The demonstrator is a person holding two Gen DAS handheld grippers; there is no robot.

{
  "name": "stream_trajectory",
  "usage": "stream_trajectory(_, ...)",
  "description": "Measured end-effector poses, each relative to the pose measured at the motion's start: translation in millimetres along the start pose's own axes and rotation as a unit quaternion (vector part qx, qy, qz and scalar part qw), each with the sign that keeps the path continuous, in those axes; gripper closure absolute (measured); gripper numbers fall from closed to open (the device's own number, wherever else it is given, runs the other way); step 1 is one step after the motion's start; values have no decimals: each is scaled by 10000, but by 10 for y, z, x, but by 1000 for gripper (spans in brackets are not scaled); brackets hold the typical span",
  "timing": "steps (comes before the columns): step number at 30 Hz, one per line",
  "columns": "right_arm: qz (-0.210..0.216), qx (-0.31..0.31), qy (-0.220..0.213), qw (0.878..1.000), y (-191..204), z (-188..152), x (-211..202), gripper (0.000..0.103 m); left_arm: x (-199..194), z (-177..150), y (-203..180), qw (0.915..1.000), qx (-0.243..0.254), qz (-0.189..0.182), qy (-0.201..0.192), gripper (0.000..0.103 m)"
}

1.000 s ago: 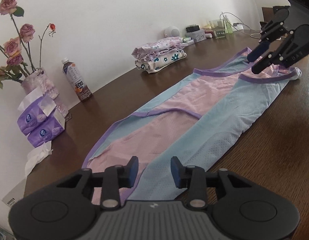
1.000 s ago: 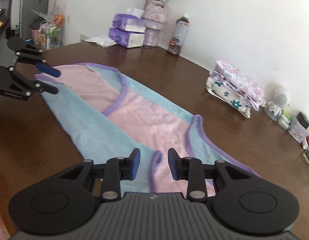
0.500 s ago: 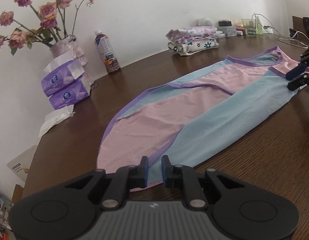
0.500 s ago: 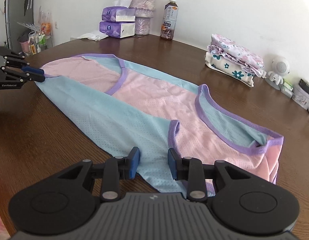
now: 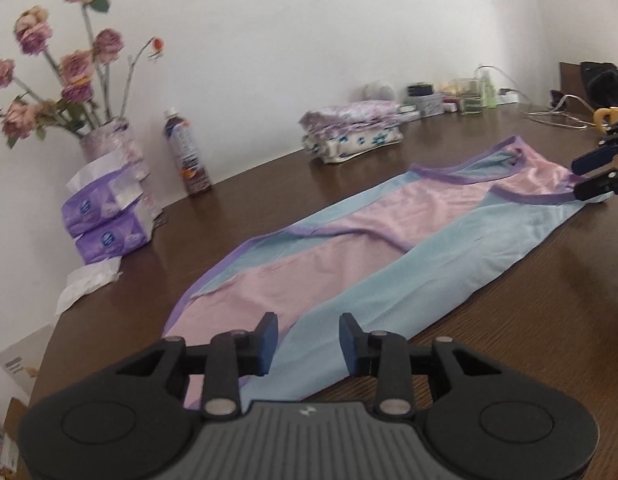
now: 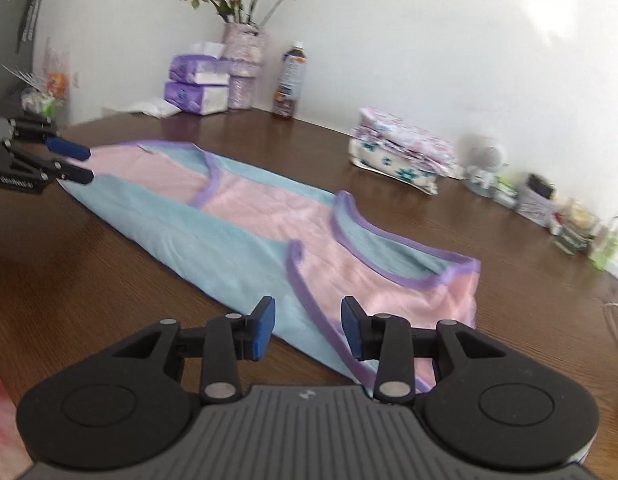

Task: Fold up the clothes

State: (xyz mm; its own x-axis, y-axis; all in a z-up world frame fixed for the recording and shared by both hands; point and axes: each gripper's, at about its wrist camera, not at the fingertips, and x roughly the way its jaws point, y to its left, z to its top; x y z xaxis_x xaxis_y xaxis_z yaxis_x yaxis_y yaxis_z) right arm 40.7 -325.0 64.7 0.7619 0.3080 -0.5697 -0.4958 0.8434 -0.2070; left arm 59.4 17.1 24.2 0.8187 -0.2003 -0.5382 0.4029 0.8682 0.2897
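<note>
Garment (image 5: 389, 248) lies flat along the bench (image 5: 529, 320). Left tongs (image 5: 308, 338) and right tongs (image 6: 308, 328) both wide, empty, one over each end.

small clutter (image 6: 565, 216) along the wall is blurred.

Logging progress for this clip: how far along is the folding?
Done: a stack of folded floral clothes sits by the wall. In hand: nothing; the pink-and-blue mesh garment with purple trim lies flat, lengthwise fold made, left gripper and right gripper jaws open at either end. Left: the crosswise folds.
</note>
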Motion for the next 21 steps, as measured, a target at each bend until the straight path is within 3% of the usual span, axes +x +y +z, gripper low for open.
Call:
stream_trajectory(5, -300, -299, 229, 9988, -199, -247, -122, 66, 149, 329, -558, 9952, 603, -739, -220, 71)
stream_trajectory(9, -514, -537, 410, 9964, -361, -443, -215, 65, 292, 624, -1125, 9824, 1210, -1370, -378, 71)
stream_trajectory(16, -106, -1062, 399, 9935, -506, -534, -159, 66, 522, 1135, -2015, 9520, 2023, -2238, -516, 71)
stream_trajectory(21, 136, -1260, 239, 9916, -620, -509, -155, 67, 738, 1441, -2362, 9448, 2075, -2515, -331, 71)
